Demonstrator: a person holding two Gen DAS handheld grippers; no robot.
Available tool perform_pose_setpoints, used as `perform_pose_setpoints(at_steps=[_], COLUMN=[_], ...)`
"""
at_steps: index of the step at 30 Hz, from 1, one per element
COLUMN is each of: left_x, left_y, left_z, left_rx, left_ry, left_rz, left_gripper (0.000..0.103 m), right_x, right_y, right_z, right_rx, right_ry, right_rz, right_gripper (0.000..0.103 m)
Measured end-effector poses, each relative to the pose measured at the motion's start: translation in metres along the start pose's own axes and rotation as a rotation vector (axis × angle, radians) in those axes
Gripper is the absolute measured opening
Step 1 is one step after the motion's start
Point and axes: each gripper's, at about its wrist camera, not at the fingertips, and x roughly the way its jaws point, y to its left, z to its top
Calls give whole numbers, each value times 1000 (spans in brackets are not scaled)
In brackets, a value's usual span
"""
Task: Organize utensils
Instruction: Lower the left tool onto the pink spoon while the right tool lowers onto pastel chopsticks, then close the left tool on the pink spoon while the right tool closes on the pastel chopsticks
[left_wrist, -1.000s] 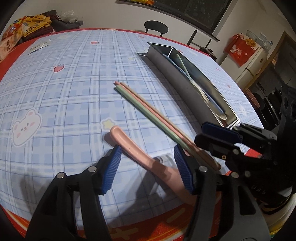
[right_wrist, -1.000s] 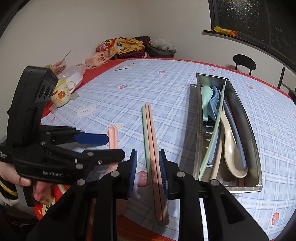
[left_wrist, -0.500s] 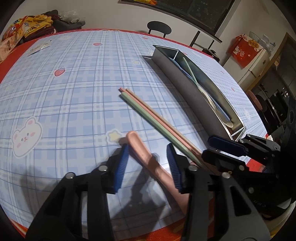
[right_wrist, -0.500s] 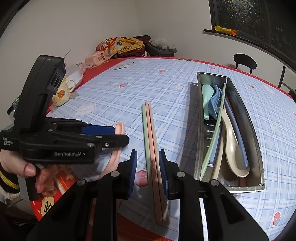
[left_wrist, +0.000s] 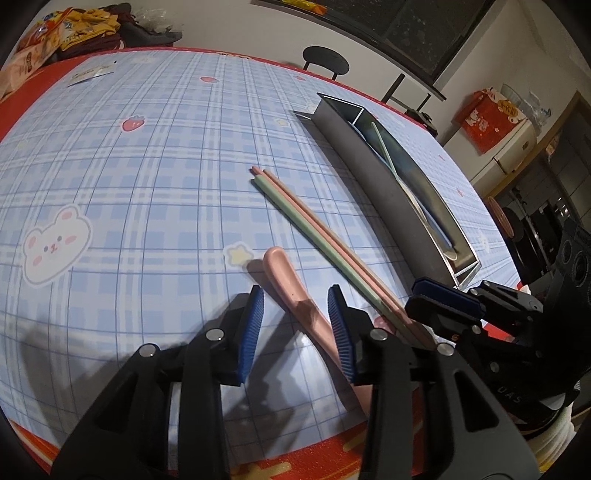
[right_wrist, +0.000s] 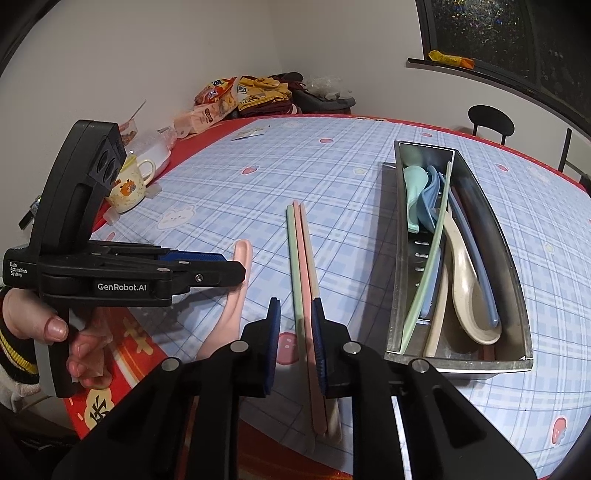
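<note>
A pink spoon (left_wrist: 295, 295) lies on the blue plaid tablecloth, handle pointing away; it also shows in the right wrist view (right_wrist: 236, 280). My left gripper (left_wrist: 295, 314) is open with its jaws on either side of the spoon handle, not touching it. Green, pink and beige chopsticks (left_wrist: 314, 229) lie beside it. My right gripper (right_wrist: 295, 325) is open, its jaws straddling the chopsticks (right_wrist: 301, 266) with a narrow gap. A metal utensil tray (right_wrist: 513, 280) to the right holds several spoons and chopsticks; it also shows in the left wrist view (left_wrist: 380, 184).
A yellow mug (right_wrist: 129, 188), snack bags (right_wrist: 221, 99) and clothes sit at the table's far left corner. A black chair (left_wrist: 325, 66) stands beyond the far edge. The red table edge (left_wrist: 295, 461) is close below both grippers.
My left gripper moved forward along the pink spoon and its jaws narrowed around the handle. The right gripper stayed over the chopsticks.
</note>
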Motion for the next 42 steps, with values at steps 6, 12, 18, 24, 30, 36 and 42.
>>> perform_pose_setpoints(at_steps=[6, 12, 18, 24, 30, 36, 42], left_x=[-1, -5, -10, -6, -2, -1, -1], left_y=[-6, -25, -38, -47, -55, -61, -67], left_z=[-3, -20, -35, -37, -37, -41, -46], left_rx=[-1, 47, 44, 43, 81, 137, 171], left_ry=[0, 24, 23, 12, 6, 15, 28], left_rz=[0, -10, 38, 58, 93, 127, 150], left_gripper=[46, 47, 47, 47, 47, 47, 53], right_x=[1, -5, -15, -17, -24, -26, -25], right_y=[-1, -7, -12, -14, -22, -23, -21], right_z=[-1, -2, 1, -4, -8, -9, -9], right_rx=[2, 27, 47, 50, 71, 70, 66], right_ry=[4, -14, -41, -26, -39, -49, -53], right_rz=[6, 15, 29, 48, 49, 57, 73], right_gripper=[17, 17, 17, 17, 17, 17, 17])
